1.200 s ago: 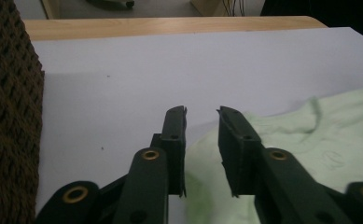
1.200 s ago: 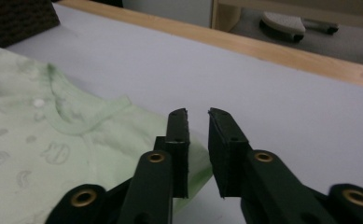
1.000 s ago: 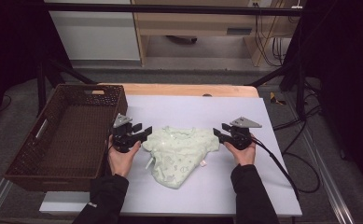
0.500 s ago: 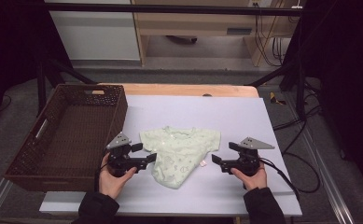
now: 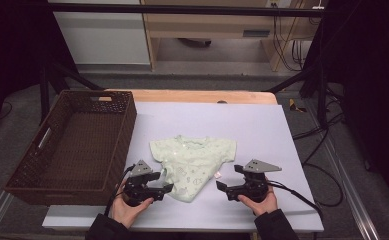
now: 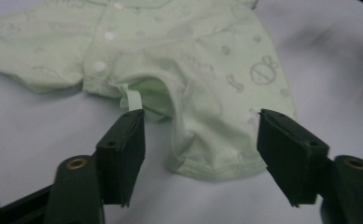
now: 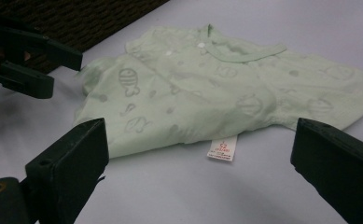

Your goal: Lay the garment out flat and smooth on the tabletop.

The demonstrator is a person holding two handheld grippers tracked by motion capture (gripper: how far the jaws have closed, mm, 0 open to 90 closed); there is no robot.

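A pale green baby shirt (image 5: 194, 160) with printed figures, snaps and a white label (image 7: 223, 150) lies spread flat on the white table top (image 5: 262, 125). My left gripper (image 5: 163, 183) is at the shirt's lower left corner. In the left gripper view the gripper (image 6: 202, 117) stands open; its jaws have just been closing, with the hem (image 6: 216, 165) between them but untouched. My right gripper (image 5: 228, 179) is to the right of the shirt's lower end. In the right gripper view it (image 7: 200, 128) is wide open after just opening, with nothing held, and the left gripper (image 7: 39, 60) shows at upper left.
An empty brown wicker basket (image 5: 72, 145) stands on the table's left side, close to the left hand. A wooden strip (image 5: 202, 96) runs along the table's far edge. Cables (image 5: 302, 197) trail from the right gripper off the right edge.
Both grippers have drawn back from the shirt's sides toward the near table edge. The shirt now lies flatter, and the right jaws stand wider.
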